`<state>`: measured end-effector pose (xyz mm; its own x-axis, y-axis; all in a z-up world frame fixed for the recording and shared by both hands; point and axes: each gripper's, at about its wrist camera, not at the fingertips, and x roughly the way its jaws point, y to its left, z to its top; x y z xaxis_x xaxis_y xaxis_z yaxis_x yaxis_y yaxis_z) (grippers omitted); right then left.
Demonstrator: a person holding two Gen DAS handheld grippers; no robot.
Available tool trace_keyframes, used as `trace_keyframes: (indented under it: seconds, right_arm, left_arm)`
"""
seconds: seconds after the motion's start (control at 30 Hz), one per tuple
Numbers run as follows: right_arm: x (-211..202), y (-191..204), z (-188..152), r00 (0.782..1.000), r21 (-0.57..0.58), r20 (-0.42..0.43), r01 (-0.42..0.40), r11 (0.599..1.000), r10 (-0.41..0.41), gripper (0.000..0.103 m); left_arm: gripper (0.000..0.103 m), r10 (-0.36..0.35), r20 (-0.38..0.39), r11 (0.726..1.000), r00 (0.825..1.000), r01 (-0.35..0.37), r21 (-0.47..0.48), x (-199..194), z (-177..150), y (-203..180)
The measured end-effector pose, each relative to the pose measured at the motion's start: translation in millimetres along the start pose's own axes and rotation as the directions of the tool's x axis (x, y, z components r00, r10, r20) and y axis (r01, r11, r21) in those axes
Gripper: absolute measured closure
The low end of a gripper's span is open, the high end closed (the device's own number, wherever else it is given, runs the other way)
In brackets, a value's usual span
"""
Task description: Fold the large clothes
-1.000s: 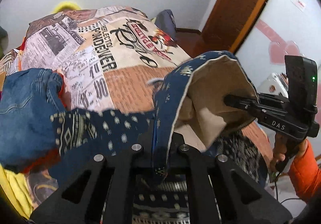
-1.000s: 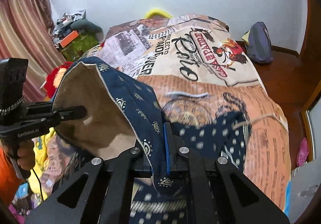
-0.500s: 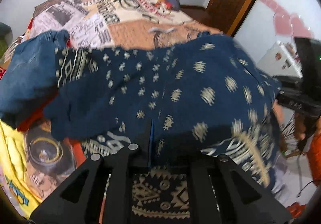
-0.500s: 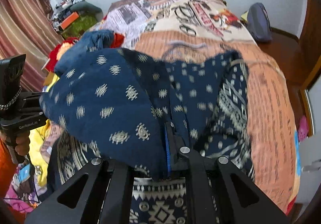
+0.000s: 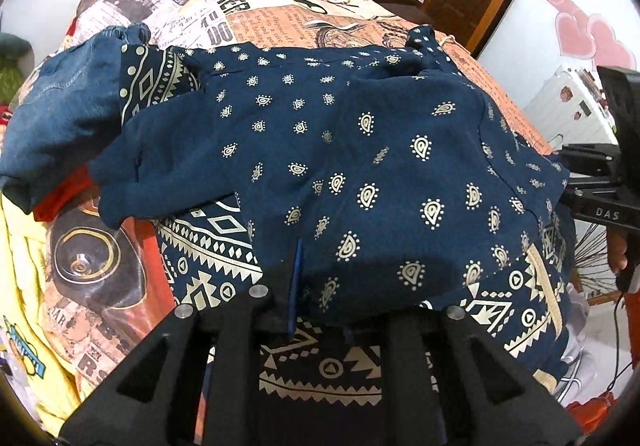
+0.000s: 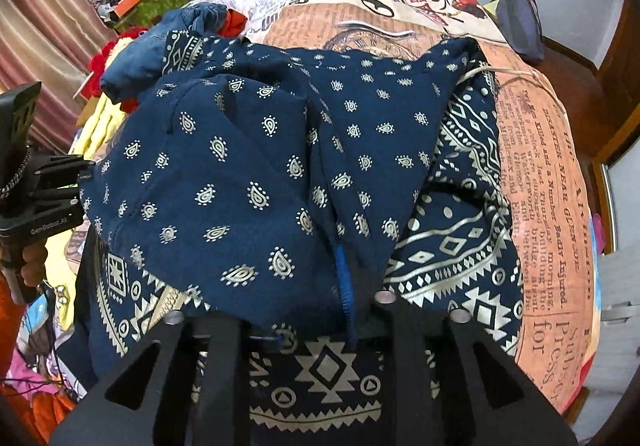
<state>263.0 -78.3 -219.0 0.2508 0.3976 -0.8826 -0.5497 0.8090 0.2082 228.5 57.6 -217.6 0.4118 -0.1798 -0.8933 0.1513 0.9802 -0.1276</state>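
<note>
Fingers of left gripper (image 5: 320, 282) and right gripper (image 6: 320, 286) opening, folded navy paisley garment (image 5: 360, 150) edge between both, draped over patterned bedspread (image 5: 280, 18).

The garment (image 5: 360, 150) filling the centre of both views is navy, dotted with cream paisley drops, with cream geometric bands along its borders. The bedspread (image 5: 280, 18) at the top is orange, cream and newsprint black. Faded blue denim (image 5: 60, 118) lies at left, above yellow cloth (image 5: 24, 266).
</note>
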Motion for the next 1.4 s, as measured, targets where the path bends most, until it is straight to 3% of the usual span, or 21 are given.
trace_keyframes:
  seconds: [0.1, 0.17, 0.23, 0.3, 0.33, 0.43, 0.53, 0.6, 0.77, 0.9, 1.0, 1.2, 1.4]
  right_arm:
    - [-3.8, 4.2, -3.0, 1.0, -0.029, -0.003, 0.024, 0.999, -0.024, 0.079]
    - [-7.0, 6.5, -5.1, 0.999, -0.047, -0.004, 0.041, 0.998, -0.041, 0.071]
    - [-12.1, 8.0, -8.8, 0.998, -0.064, 0.006, 0.068, 0.996, -0.067, 0.053]
    - [-18.0, 7.3, -13.2, 0.991, -0.076, 0.033, 0.131, 0.989, -0.128, 0.042]
    - [-20.5, 6.0, -15.3, 0.989, -0.079, 0.041, 0.147, 0.986, -0.144, 0.042]
    - [-27.1, -4.4, -19.3, 0.988, -0.054, 0.036, 0.151, 0.987, -0.15, 0.042]
    - [-37.4, -15.9, -19.5, 0.99, -0.007, 0.042, 0.135, 0.991, -0.135, 0.042]
    - [-43.6, -20.2, -17.7, 0.987, 0.008, 0.055, 0.148, 0.989, -0.149, 0.042]
    - [-67.3, -39.4, -4.5, 0.974, 0.079, 0.128, 0.178, 0.981, -0.187, 0.042]
    - [-69.6, -55.8, 13.3, 0.97, 0.147, 0.157, 0.164, 0.975, -0.187, 0.041]
    - [-56.2, -69.1, 26.2, 0.971, 0.188, 0.151, 0.159, 0.969, -0.188, 0.038]
    - [-16.8, -99.8, 39.9, 0.985, 0.271, 0.086, 0.118, 0.955, -0.146, 0.038]
    - [24.0, -121.1, 50.7, 0.993, 0.323, 0.024, 0.1, 0.941, -0.114, 0.038]
  left_arm:
    - [0.085, -0.004, -0.002, 1.0, 1.0, 0.004, 0.006, 0.1, 1.6, 0.3]
    - [0.084, -0.014, -0.001, 1.0, 1.0, 0.014, 0.004, -2.2, 0.7, 1.5]
    - [0.052, -0.027, -0.011, 1.0, 1.0, 0.027, -0.001, -4.2, -1.0, 2.6]
    - [0.036, -0.044, 0.008, 0.999, 0.999, 0.044, -0.006, -12.3, -7.2, 4.7]
    - [0.034, -0.025, 0.023, 1.0, 0.999, 0.025, -0.003, -16.5, -10.3, 5.2]
    - [0.034, 0.023, 0.026, 1.0, 0.999, -0.023, -0.007, -26.0, -18.1, 14.2]
    - [0.034, 0.025, 0.039, 0.998, 0.999, -0.023, -0.058, -39.2, -22.2, 33.3]
    - [0.034, 0.066, 0.067, 0.994, 0.996, -0.06, -0.094, -51.9, -23.1, 48.1]
    - [0.032, 0.131, 0.133, 0.97, 0.983, -0.099, -0.221, -74.9, -15.4, 93.3]
    - [0.031, 0.157, 0.136, 0.947, 0.978, -0.11, -0.302, -69.9, -4.9, 123.2]
    - [0.031, 0.148, 0.127, 0.926, 0.981, -0.092, -0.366, -53.7, 2.4, 141.3]
    - [0.031, 0.047, 0.074, 0.879, 0.996, -0.006, -0.476, -3.7, 12.0, 171.7]
    - [0.031, -0.004, 0.03, 0.873, 1.0, 0.018, -0.487, 39.9, 29.3, 181.1]
